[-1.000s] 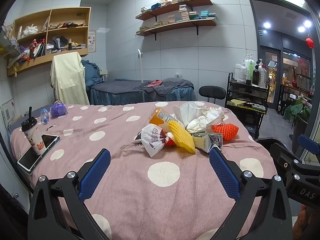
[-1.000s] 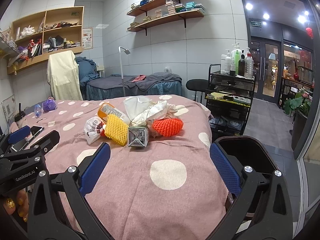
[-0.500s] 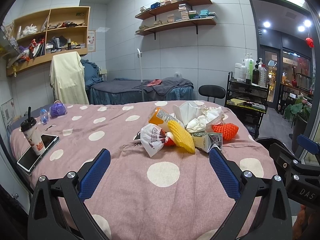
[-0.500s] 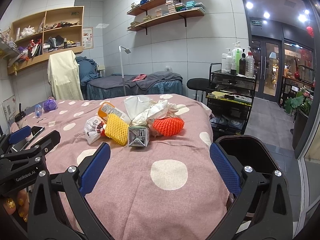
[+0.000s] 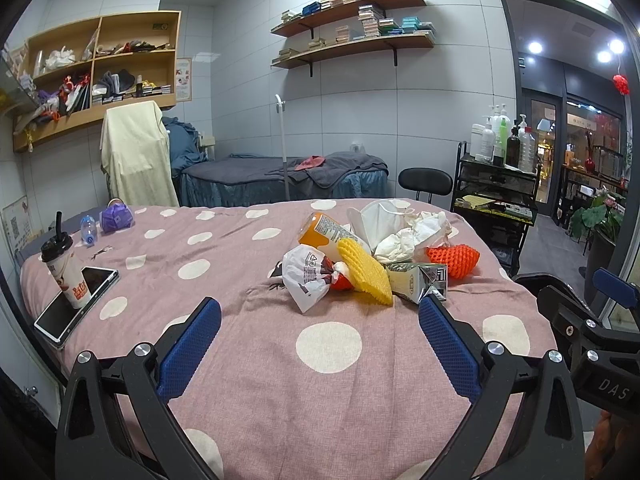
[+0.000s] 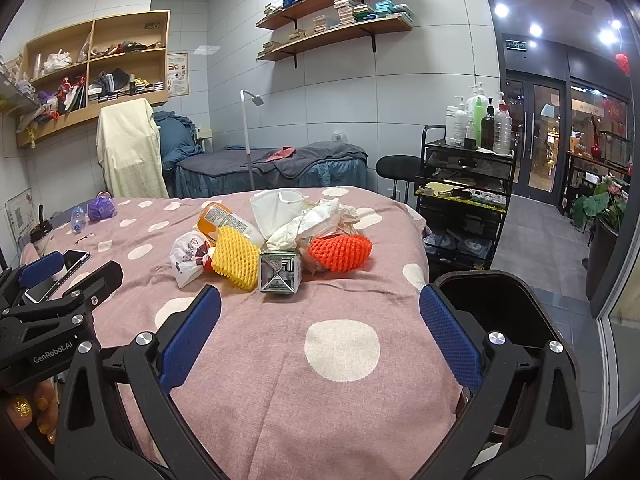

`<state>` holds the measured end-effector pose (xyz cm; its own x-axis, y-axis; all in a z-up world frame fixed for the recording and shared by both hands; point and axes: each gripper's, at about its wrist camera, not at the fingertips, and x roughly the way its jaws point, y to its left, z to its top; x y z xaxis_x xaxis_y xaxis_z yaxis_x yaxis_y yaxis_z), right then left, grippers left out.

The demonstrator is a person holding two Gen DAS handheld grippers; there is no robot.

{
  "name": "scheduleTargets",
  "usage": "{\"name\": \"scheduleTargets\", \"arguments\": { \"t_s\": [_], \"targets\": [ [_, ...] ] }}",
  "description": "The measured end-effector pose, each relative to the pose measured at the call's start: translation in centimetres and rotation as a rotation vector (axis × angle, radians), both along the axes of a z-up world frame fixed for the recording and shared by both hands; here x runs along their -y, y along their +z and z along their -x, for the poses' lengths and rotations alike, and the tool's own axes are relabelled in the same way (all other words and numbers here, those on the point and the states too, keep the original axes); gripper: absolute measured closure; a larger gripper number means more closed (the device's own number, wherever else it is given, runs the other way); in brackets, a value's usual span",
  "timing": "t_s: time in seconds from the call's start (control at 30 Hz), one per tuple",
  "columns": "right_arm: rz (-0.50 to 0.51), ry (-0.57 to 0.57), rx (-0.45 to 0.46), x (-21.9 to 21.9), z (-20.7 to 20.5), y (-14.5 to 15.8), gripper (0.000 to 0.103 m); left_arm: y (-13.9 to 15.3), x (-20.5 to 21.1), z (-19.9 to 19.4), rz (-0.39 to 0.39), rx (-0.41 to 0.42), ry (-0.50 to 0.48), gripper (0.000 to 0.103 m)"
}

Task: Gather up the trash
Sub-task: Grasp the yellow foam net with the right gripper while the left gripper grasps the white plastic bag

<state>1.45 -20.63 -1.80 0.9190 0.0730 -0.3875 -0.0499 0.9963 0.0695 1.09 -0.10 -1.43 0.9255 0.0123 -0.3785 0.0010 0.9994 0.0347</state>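
Observation:
A heap of trash lies mid-table on the pink dotted cloth (image 5: 248,360): a white plastic bag (image 5: 306,278), a yellow foam net (image 5: 366,276), an orange foam net (image 5: 454,260), a crushed carton (image 5: 418,282), an orange bottle (image 5: 326,230), crumpled tissues (image 5: 404,238) and a white mask (image 5: 380,218). In the right wrist view the carton (image 6: 280,272), yellow net (image 6: 234,260) and orange net (image 6: 340,252) show too. My left gripper (image 5: 320,338) is open and empty, short of the heap. My right gripper (image 6: 320,336) is open and empty, also short of it.
A black bin (image 6: 486,300) stands at the table's right edge. A drink cup (image 5: 66,270) on a phone (image 5: 76,306), a small bottle (image 5: 88,230) and a purple item (image 5: 116,218) sit at the table's left. A black cart (image 6: 464,196) and stool (image 6: 394,168) stand behind.

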Motion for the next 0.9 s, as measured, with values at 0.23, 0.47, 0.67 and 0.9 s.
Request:
{"name": "scheduleTargets", "arguments": {
  "t_s": [0.23,0.47,0.67,0.9],
  "targets": [
    [0.002,0.005,-0.011,-0.1,-0.3,-0.2,0.005,-0.4,-0.2,-0.4,0.000,-0.016,0.000,0.006],
    [-0.004,0.049,-0.078,0.2,-2.4,-1.1,0.005,-2.2,-1.5,-1.8,0.018,-0.102,-0.002,0.006],
    [0.015,0.131,-0.211,-0.5,-6.1,-3.4,0.005,-4.4,-3.0,-3.6,0.030,-0.183,-0.025,0.006],
    [0.002,0.224,-0.304,-2.1,-10.7,-4.3,0.005,-4.7,-4.3,-6.4,0.078,-0.240,-0.087,0.010]
  ]
}}
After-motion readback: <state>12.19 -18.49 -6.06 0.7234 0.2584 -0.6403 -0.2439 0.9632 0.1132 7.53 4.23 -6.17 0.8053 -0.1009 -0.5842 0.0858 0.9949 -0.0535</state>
